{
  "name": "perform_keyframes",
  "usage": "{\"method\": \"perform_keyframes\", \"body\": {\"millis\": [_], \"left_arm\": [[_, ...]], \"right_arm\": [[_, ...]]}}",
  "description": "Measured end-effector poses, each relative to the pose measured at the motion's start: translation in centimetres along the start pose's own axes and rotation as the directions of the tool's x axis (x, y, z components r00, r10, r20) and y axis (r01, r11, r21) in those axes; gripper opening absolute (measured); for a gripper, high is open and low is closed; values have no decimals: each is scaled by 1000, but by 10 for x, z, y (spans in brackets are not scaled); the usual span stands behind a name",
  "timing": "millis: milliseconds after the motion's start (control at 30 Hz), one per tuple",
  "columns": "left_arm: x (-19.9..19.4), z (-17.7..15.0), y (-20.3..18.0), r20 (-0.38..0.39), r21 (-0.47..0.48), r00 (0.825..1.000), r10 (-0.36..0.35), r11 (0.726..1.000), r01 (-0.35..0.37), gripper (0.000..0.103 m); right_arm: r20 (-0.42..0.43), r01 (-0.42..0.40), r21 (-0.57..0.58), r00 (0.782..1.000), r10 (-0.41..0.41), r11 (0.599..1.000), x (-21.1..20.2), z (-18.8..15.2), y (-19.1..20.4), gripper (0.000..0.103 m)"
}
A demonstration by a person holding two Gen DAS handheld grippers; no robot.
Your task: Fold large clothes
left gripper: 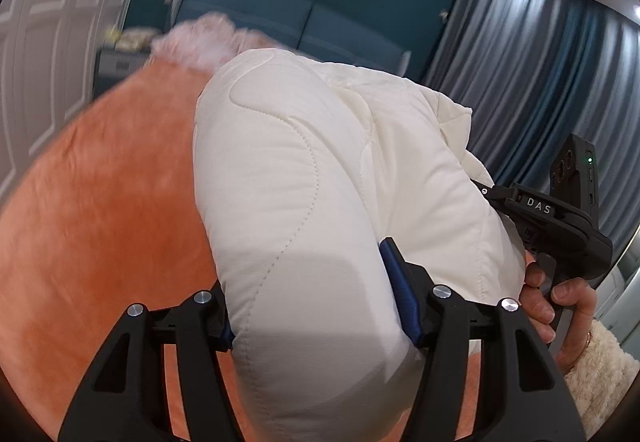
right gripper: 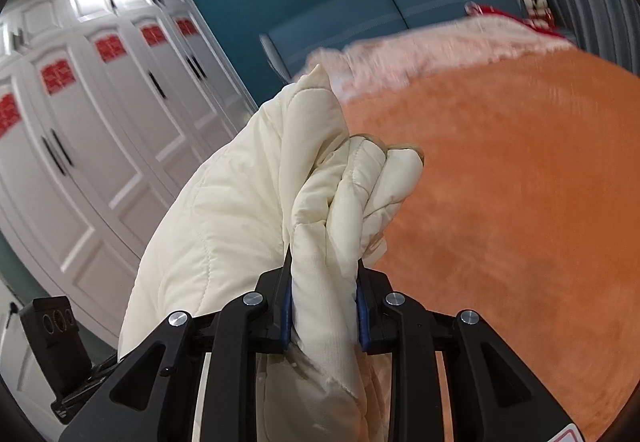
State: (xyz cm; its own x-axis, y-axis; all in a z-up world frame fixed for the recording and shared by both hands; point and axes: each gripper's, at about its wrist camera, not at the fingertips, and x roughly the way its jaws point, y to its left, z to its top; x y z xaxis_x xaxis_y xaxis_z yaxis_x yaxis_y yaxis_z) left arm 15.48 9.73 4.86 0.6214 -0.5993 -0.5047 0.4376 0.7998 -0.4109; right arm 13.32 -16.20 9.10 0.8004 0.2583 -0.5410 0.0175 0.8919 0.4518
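My left gripper (left gripper: 316, 318) pinches the coat (left gripper: 320, 170) half-wide at centre frame, my right gripper (right gripper: 324, 306) narrowly, lifting it over the bed (right gripper: 520, 182) to fold.

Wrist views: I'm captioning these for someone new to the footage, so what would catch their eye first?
A puffy cream quilted jacket fills the middle of both views, a thick fold clamped in the left hand-held gripper and a bunched section in the right hand-held gripper. Beneath it spreads a fuzzy orange blanket on the bed. White panelled wardrobe doors with red decorations line the left of the right wrist view.
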Motion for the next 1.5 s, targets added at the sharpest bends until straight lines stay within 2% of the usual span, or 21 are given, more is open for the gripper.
{"method": "perform_keyframes", "body": {"millis": [267,400,533,600,667,700,733,800,867,900,933,967,1000,1100,1233,1267,1300,1367,1400,1433,1500], "left_arm": [[48,-49,30,-122,-19,991,56,998,-59,59],[55,-64,49,-141,-84,988,57,994,-69,63],[48,-73,62,-145,-174,989,37,983,-62,65],[39,-76,68,-143,-231,990,8,972,-42,65],[36,-82,78,-148,-302,989,-28,953,-18,70],[33,-85,86,-147,-356,988,-48,935,-8,71],[31,-87,89,-143,-386,988,-55,922,-4,72],[27,-93,97,-139,-442,989,-58,897,-9,73],[22,-92,98,-131,-459,990,-55,888,-11,74],[16,-89,96,-121,-459,992,-46,888,-15,75],[10,-87,94,-110,-453,993,-32,891,-22,80],[5,-85,94,-94,-445,996,-12,895,-32,92],[-2,-82,93,-71,-437,997,15,898,-45,98],[3,-74,98,-78,-435,997,-17,900,-19,98],[39,-76,110,-167,-473,985,-51,881,-34,98],[47,-79,115,-186,-490,981,-55,870,-44,98],[58,-83,121,-197,-531,976,-95,847,-25,98],[72,-86,129,-200,-589,966,-164,808,15,98],[77,-84,129,-202,-590,962,-182,807,29,98],[80,-80,127,-209,-567,962,-178,823,30,98],[85,-67,118,-229,-500,960,-159,866,23,94]], "right_arm": [[-177,75,60,982,-64,995,64,-56,-44,25],[-204,86,51,976,-73,995,84,-70,-47,27],[-204,66,24,977,-60,998,86,-65,-36,27],[-195,42,2,980,-41,999,81,-60,-27,27],[-191,20,-16,981,-23,1000,79,-54,-17,27],[-202,13,-36,979,-20,999,82,-52,-11,28],[-221,22,-53,975,-33,998,89,-52,-8,30],[-279,59,-74,957,-77,996,107,-52,-8,42],[-298,101,-33,949,-106,994,114,-50,-19,49],[-298,102,-7,949,-100,995,112,-49,-23,51],[-291,98,25,953,-86,995,106,-47,-29,54],[-280,89,58,958,-69,994,96,-47,-38,62],[-279,85,74,958,-61,994,91,-48,-44,70],[-320,26,147,947,22,989,81,-58,-65,76],[-399,-63,307,897,189,950,104,-74,-92,82],[-408,-77,354,884,228,932,114,-78,-97,86],[-412,-81,378,877,246,922,120,-83,-100,87],[-436,-104,409,850,294,907,140,-90,-100,85],[-448,-111,412,839,308,904,147,-93,-97,82],[-452,-115,405,837,308,907,150,-95,-95,75],[-439,-138,376,844,308,916,146,-88,-86,48]]}}
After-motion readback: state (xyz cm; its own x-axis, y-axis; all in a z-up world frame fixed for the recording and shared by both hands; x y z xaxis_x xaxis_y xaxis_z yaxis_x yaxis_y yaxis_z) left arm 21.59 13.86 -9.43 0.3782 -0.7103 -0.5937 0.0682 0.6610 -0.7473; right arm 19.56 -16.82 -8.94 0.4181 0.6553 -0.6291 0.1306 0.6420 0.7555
